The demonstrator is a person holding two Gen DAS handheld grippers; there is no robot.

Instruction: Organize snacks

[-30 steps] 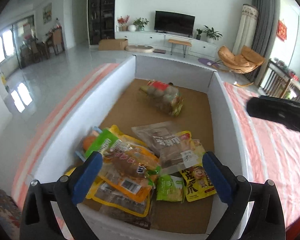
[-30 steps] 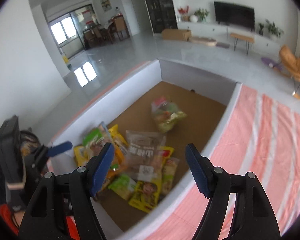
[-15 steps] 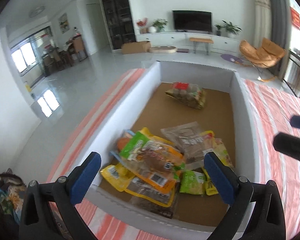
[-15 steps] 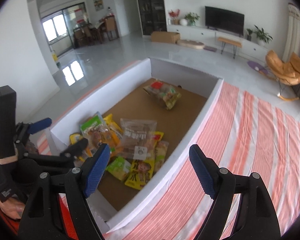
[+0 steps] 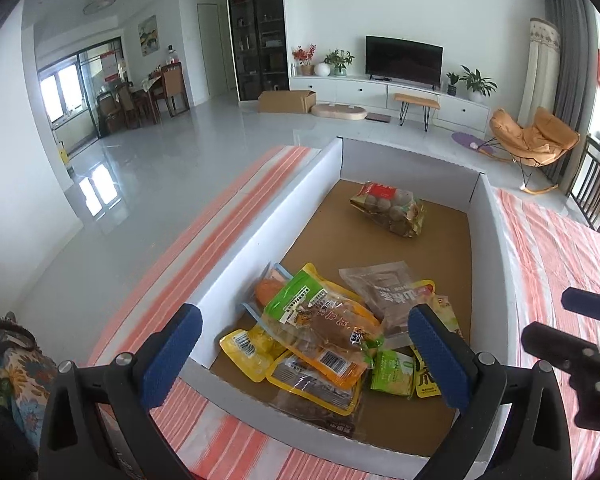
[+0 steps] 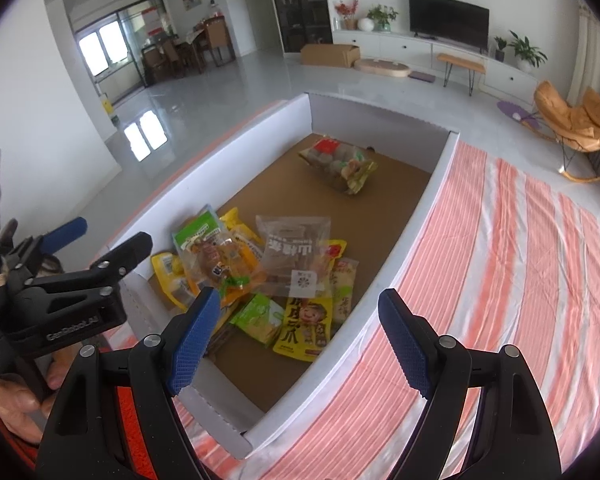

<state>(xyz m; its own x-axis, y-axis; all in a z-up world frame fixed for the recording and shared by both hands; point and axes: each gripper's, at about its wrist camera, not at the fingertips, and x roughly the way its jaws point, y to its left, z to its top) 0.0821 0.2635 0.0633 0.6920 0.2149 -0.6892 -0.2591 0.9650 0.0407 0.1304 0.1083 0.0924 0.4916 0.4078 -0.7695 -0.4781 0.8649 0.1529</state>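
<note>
Cardboard lines the floor of the box [image 5: 260,236], where the snacks [image 5: 324,328] lie heaped at the near end; one bag [image 5: 390,208] sits alone farther back. Both the left gripper [image 5: 304,352] and the right gripper [image 6: 296,332] hover above the near wall, jaws wide apart and empty. Overlapping slick packets could let a pinch catch two at once or slide off. The grippers, near each other, might also collide.
</note>
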